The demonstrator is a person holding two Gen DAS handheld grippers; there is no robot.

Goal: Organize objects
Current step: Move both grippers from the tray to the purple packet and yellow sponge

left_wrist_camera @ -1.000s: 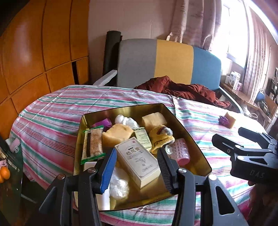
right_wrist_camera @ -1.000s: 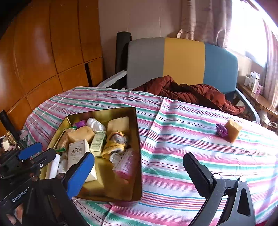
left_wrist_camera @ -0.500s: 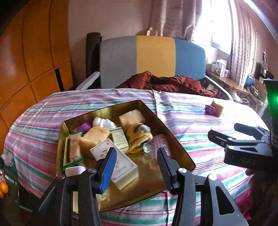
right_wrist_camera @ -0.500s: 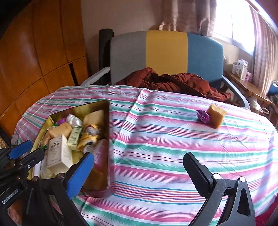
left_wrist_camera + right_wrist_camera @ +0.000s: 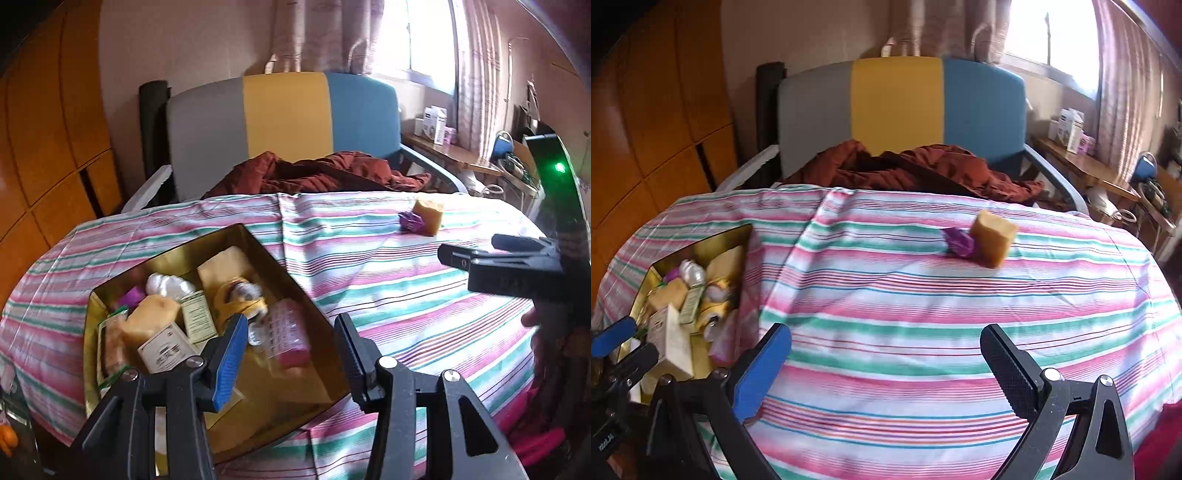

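Two loose items, a tan sponge block (image 5: pixel 993 236) and a purple wrapper (image 5: pixel 958 240), lay touching on the striped cloth at one o'clock from the right gripper (image 5: pixel 886 365), nearer it than the left gripper (image 5: pixel 291 354); both grippers gaped empty.

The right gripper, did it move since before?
Yes. The right gripper swung toward the yellow sponge and away from the gold tin, which now sits further left in its view.
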